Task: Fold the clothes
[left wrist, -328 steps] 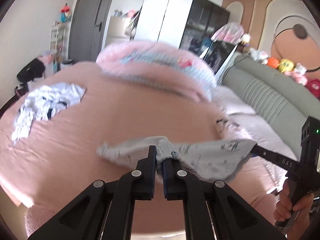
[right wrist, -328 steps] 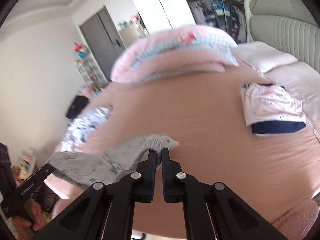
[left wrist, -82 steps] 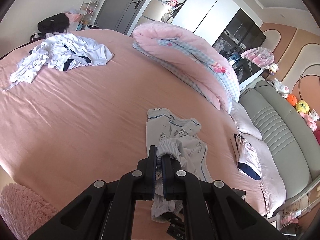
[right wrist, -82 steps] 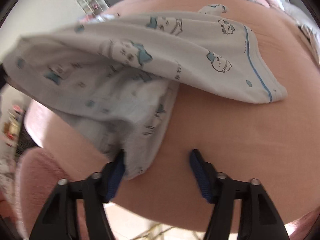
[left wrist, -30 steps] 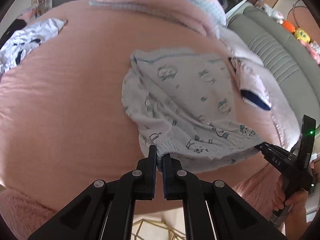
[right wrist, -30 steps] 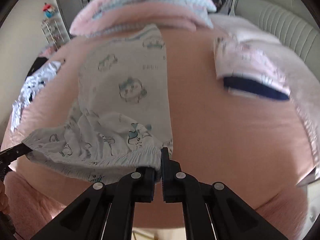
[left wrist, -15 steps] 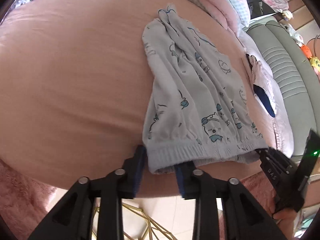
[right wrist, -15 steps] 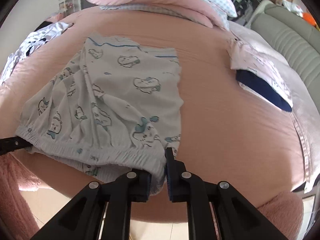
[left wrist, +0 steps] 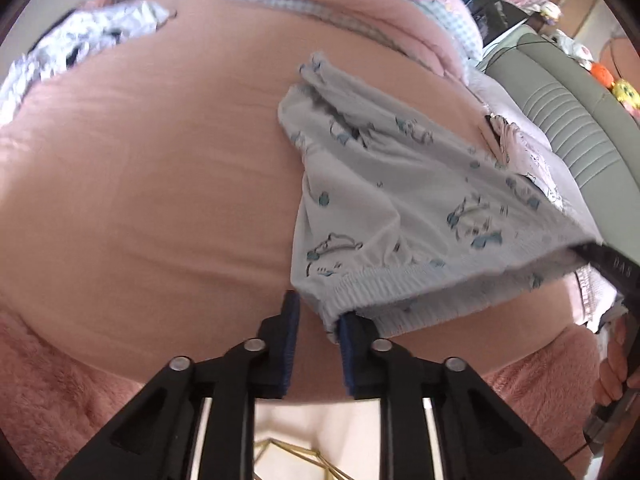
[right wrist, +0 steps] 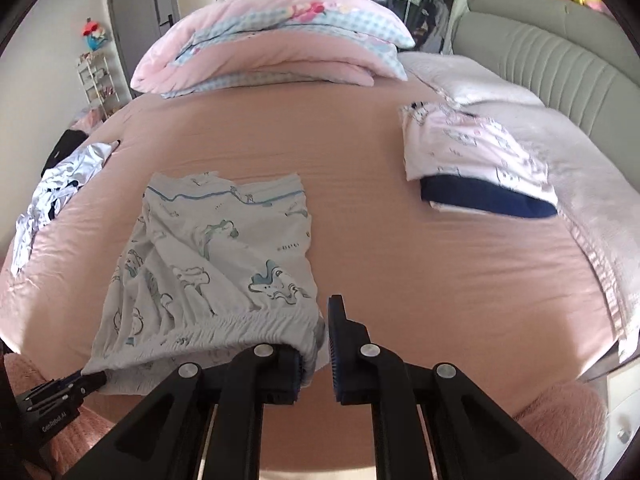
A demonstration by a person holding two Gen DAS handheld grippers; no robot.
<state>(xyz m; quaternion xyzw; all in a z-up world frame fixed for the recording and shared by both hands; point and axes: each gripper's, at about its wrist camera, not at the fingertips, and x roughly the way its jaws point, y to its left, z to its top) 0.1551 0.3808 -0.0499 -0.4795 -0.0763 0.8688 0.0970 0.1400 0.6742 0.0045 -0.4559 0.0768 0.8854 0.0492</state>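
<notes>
The white shorts [right wrist: 224,256] with blue cartoon prints lie lengthwise on the pink bed sheet [right wrist: 420,280], elastic waistband toward me. My right gripper [right wrist: 316,328] is at the waistband's right end. Its jaws stand slightly apart, and the cloth drapes over the left finger and hangs into the gap. My left gripper [left wrist: 318,320] is at the other corner. Its jaws are closing but still parted, the waistband corner resting against the right pad [left wrist: 347,336]. The shorts [left wrist: 400,184] look blurred in the left wrist view, and there the right gripper [left wrist: 588,252] touches the far end.
A folded pink and navy stack [right wrist: 472,160] lies at the right by the pillows. A rolled pink duvet [right wrist: 272,32] is at the back and a white clothes pile [right wrist: 60,184] at the left. A grey headboard [right wrist: 540,40] runs along the right. A pink fluffy rug [left wrist: 48,380] lies below the bed edge.
A second ago both grippers were shut on the waistband. They then let go as the shorts settled flat. The left jaws are narrower than half a second ago. The right gripper has risen and drawn back.
</notes>
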